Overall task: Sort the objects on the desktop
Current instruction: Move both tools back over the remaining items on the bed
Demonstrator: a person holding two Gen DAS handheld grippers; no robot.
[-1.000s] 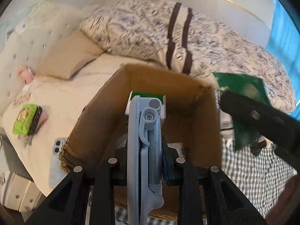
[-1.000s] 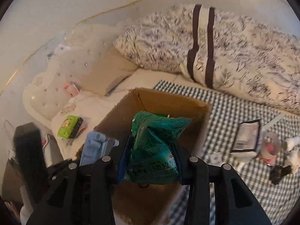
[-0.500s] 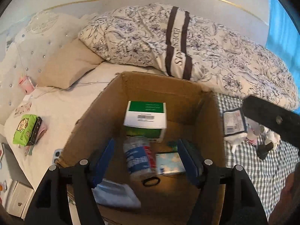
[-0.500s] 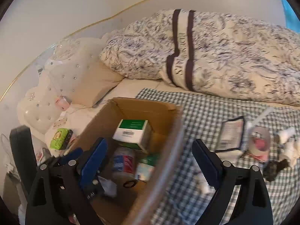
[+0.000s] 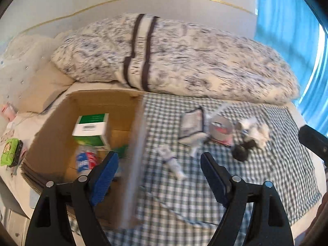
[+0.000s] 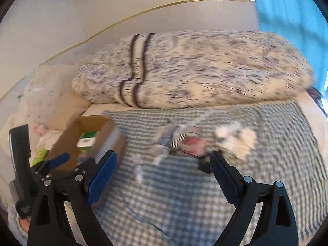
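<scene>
nearest, left gripper (image 5: 158, 168) spread wide with nothing between the blue pads (image 5: 104, 177), hanging right above the near wall of the cardboard box (image 5: 133, 143). right gripper (image 6: 163, 171) likewise gaping and empty, poised over the checked cloth (image 6: 184, 205).

just beyond the left pads, inside the box: a green-and-white carton (image 5: 91, 128), a blue-and-red bottle (image 5: 86, 160), a scrap of green beside it. sorted already, by the look of it.

to the right of the box, on the cloth, unsorted: a small white tube (image 5: 174, 164) closest, then a flat dark-edged packet (image 5: 191, 126), a clear lidded cup with red inside (image 5: 221, 128) touching it, a small black object (image 5: 240, 153), crumpled white tissue (image 5: 257, 132). all blurred, so finer detail not readable. farther back, the patterned duvet (image 5: 184, 61) and the wall.

risks from here, judged only:
- left pads so close above the box wall; a careless drop could catch the cardboard edge and shove or tip the box.
- packet, cup and tissue crowded together; a wide grab likely to knock the cup over or drag a neighbour along.
- soft bed under the cloth; pressing down on the tube could sink it and bunch the fabric, spoiling the pinch.
- both grippers aimed at one cluster; possible clash of fingers if reaching together.
- tissue light and shapeless; easy to pinch only a corner and shed it on the way to the box.
</scene>
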